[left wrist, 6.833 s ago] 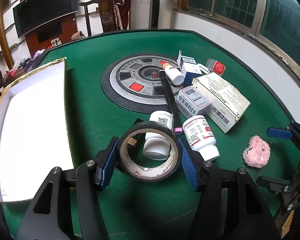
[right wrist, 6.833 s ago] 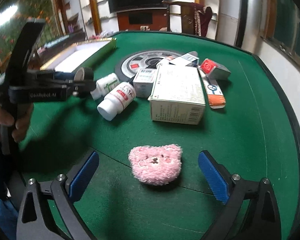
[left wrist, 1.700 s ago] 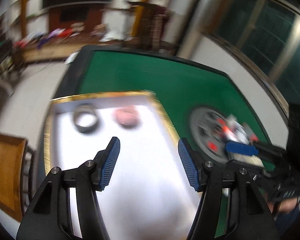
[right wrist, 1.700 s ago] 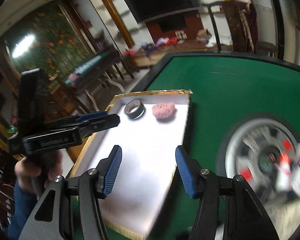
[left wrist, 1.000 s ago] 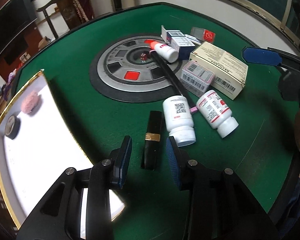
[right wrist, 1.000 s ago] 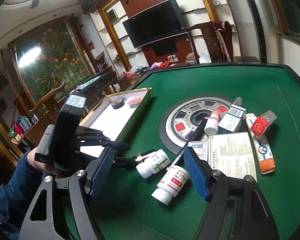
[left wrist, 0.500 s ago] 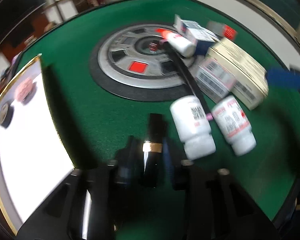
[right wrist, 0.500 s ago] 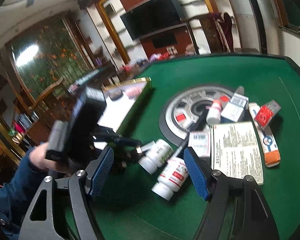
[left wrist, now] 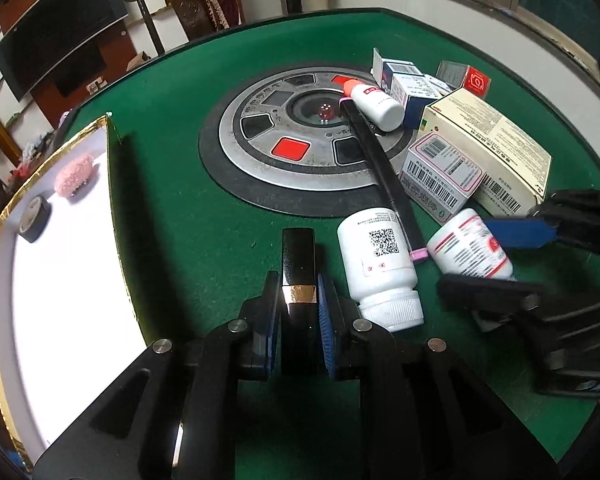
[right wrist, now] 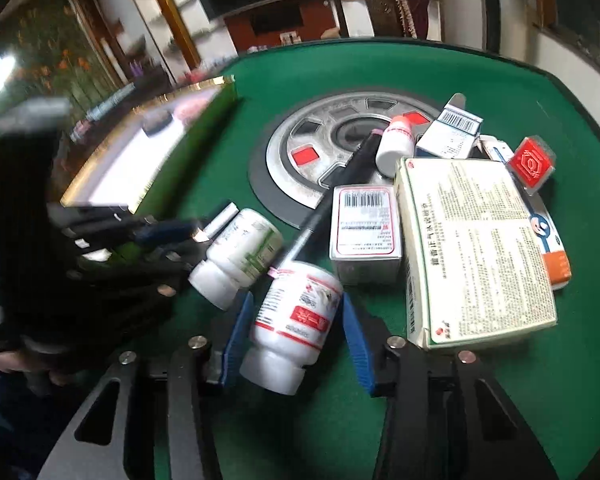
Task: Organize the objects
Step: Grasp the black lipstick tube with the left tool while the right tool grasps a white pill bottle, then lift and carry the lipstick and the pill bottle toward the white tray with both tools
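Left claw (left wrist: 299, 307) clamped on the black tube (left wrist: 298, 264), long axis toward twelve o'clock. Right claw (right wrist: 296, 338), jaws just closing, straddles the red-labelled bottle (right wrist: 296, 316); contact unclear. White tray (left wrist: 60, 280) lies at nine o'clock.

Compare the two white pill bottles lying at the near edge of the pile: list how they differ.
1. The red-labelled bottle lies between the right claw's blue pads; the QR-code bottle lies free beside the left claw, which grips a black tube.
2. Red print marks the red-labelled bottle; black and green print marks the QR-code bottle.
3. The black pen runs between them.

Both lie on their sides, caps toward the cameras.
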The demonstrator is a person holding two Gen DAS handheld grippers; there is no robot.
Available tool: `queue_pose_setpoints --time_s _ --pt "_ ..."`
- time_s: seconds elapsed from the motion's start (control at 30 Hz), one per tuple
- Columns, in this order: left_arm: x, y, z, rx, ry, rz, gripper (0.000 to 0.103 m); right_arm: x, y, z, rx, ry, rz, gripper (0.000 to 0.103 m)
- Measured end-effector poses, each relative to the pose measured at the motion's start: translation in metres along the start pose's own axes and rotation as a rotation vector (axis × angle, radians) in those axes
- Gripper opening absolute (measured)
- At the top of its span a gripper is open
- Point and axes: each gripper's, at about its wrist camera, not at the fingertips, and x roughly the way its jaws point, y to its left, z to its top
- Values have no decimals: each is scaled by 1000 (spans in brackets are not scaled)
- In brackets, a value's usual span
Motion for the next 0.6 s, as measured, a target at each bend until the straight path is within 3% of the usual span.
queue_pose_setpoints --time_s 0.1,0.43,0.6 --pt "0 2 0 -6 -3 -12 18 2 10 -6 -87 -5 -91 35" --pt "3 5 2 -49 -22 -37 17 -17 0 -11 -33 -43 25 35" --pt "-4 14 4 -81 -42 -69 17 -32 -1 -9 -18 -96 34 35"
